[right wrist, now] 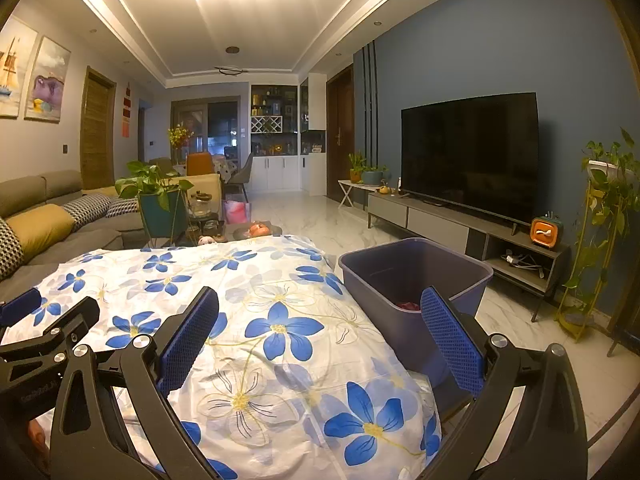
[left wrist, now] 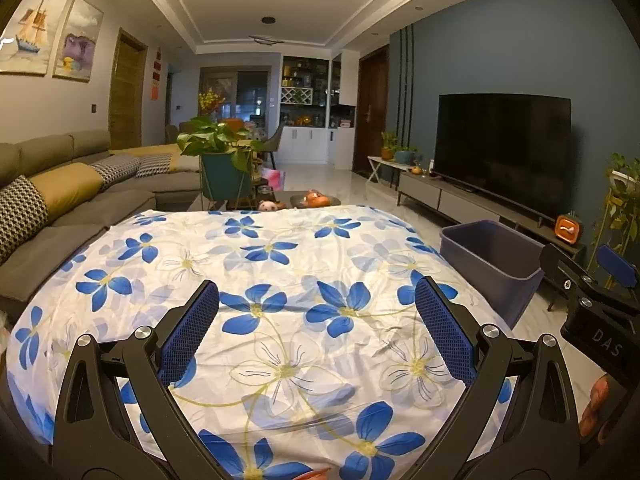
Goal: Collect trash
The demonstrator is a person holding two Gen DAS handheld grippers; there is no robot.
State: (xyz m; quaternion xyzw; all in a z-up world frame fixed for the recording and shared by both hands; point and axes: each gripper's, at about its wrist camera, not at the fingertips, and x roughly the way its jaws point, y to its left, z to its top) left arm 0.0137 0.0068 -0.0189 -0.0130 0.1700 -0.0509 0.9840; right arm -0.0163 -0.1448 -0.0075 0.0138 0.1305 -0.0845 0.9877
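A floral-clothed worktop (left wrist: 280, 264) fills both views, its cloth bare between the fingers; just beside its right edge stands a purple bin (right wrist: 416, 276) on the marble floor, a small red item (right wrist: 407, 305) lying in its bottom; the left tongs (left wrist: 316, 332) and right tongs (right wrist: 320, 340) both hover above the cloth, fingers spread wide apart, gripping nothing.
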